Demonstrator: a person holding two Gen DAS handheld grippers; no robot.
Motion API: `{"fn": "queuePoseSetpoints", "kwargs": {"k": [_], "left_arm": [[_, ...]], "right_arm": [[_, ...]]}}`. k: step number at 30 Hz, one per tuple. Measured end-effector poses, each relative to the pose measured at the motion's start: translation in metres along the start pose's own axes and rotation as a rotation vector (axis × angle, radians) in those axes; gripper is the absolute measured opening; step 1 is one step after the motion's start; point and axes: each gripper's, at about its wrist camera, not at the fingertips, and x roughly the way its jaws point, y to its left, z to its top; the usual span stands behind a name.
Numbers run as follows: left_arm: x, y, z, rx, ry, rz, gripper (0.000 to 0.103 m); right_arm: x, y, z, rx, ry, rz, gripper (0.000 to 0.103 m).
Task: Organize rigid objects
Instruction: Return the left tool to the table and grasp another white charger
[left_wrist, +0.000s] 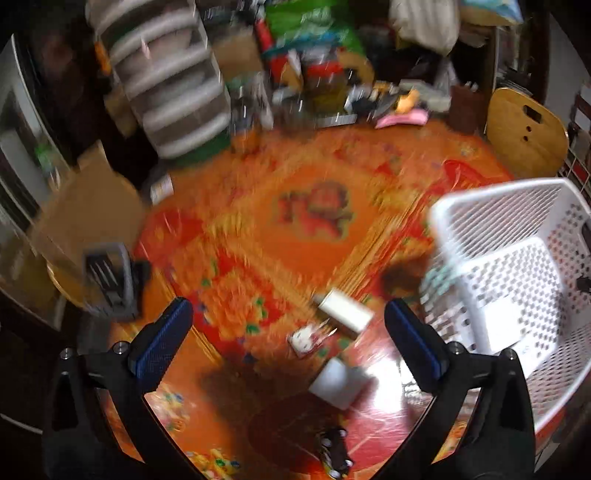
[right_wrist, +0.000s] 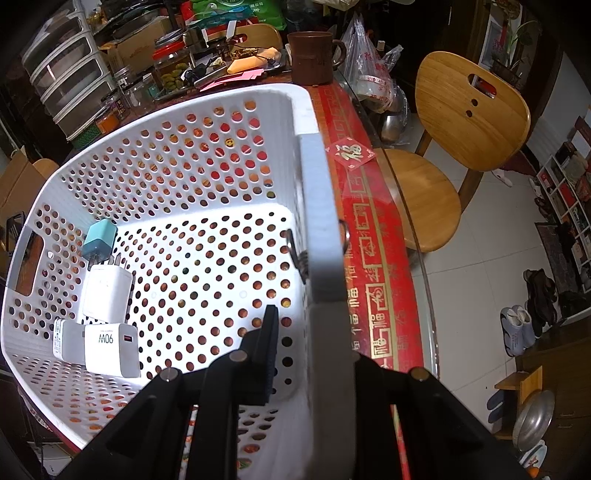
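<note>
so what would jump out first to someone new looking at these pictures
The white perforated basket fills the right wrist view, the right claw shut on its rim, with chargers lying in its left corner. In the blurred left view, the left claw hangs open over the orange tablecloth, small white boxes beneath it.

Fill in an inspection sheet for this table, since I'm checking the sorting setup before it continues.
Surface: orange-red patterned tablecloth; left wrist view blurred.
Job's things: white perforated basket holds a teal charger, a white charger and a 90W charger; white blocks and a small dark object lie on the cloth.
Clutter: brown mug, jars, drawer unit.
Grippers: left gripper open, empty; right gripper shut on the basket's rim.
Cables: nothing seen.
Surroundings: wooden chair, shoes on tiled floor.
</note>
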Motion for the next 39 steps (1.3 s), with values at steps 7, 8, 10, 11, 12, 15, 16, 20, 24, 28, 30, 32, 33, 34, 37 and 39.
{"fn": "queuePoseSetpoints", "kwargs": {"k": [7, 8, 10, 11, 12, 15, 16, 20, 24, 28, 30, 32, 33, 34, 37, 39], "left_arm": [[0.072, -0.010, -0.015, 0.010, 0.100, -0.121, 0.101], [0.077, -0.013, -0.014, 0.012, 0.103, -0.129, 0.101], [0.086, -0.027, -0.012, 0.030, 0.118, -0.128, 0.100], [0.089, -0.030, -0.012, 0.042, 0.121, -0.124, 0.097], [0.091, -0.033, -0.012, 0.046, 0.122, -0.115, 0.091], [0.100, -0.036, -0.011, 0.021, 0.133, -0.148, 0.066], [0.102, -0.036, -0.010, 0.012, 0.137, -0.162, 0.059], [0.107, -0.038, -0.008, 0.015, 0.133, -0.139, 0.051], [0.107, -0.032, -0.009, -0.004, 0.126, -0.129, 0.051], [0.105, -0.023, -0.011, -0.017, 0.109, -0.100, 0.051], [0.100, -0.017, -0.011, -0.029, 0.092, -0.081, 0.051], [0.092, -0.008, -0.010, -0.041, 0.067, -0.056, 0.051], [0.086, -0.004, -0.009, -0.047, 0.051, -0.034, 0.051], [0.082, 0.000, -0.009, -0.049, 0.040, -0.018, 0.051], [0.067, 0.011, -0.008, -0.060, -0.001, 0.036, 0.051], [0.058, 0.018, -0.006, -0.073, -0.018, 0.059, 0.051]], "right_arm": [[0.000, 0.000, -0.001, -0.001, 0.000, 0.000, 0.015], [0.000, 0.000, -0.002, -0.001, 0.000, 0.001, 0.015], [0.000, 0.001, -0.002, -0.003, 0.000, 0.001, 0.015], [0.000, 0.001, -0.002, -0.002, 0.000, 0.001, 0.015], [0.000, 0.001, -0.002, -0.001, 0.000, 0.001, 0.015], [0.000, 0.001, -0.002, -0.002, 0.000, 0.001, 0.015], [0.000, 0.001, -0.002, -0.002, 0.001, 0.001, 0.015], [0.000, 0.001, -0.002, -0.003, 0.001, 0.000, 0.015], [0.000, 0.001, -0.002, -0.003, 0.001, 0.000, 0.015], [0.000, 0.001, -0.002, -0.003, 0.002, 0.000, 0.015], [0.000, 0.001, -0.002, -0.004, 0.001, 0.000, 0.015], [0.000, 0.002, -0.002, -0.005, 0.001, 0.000, 0.015], [0.001, 0.002, -0.002, -0.004, 0.001, 0.000, 0.015], [0.001, 0.002, -0.002, -0.004, 0.001, -0.001, 0.015], [0.001, 0.002, -0.002, -0.005, 0.000, -0.001, 0.015], [0.001, 0.002, -0.001, -0.006, 0.001, -0.001, 0.015]]}}
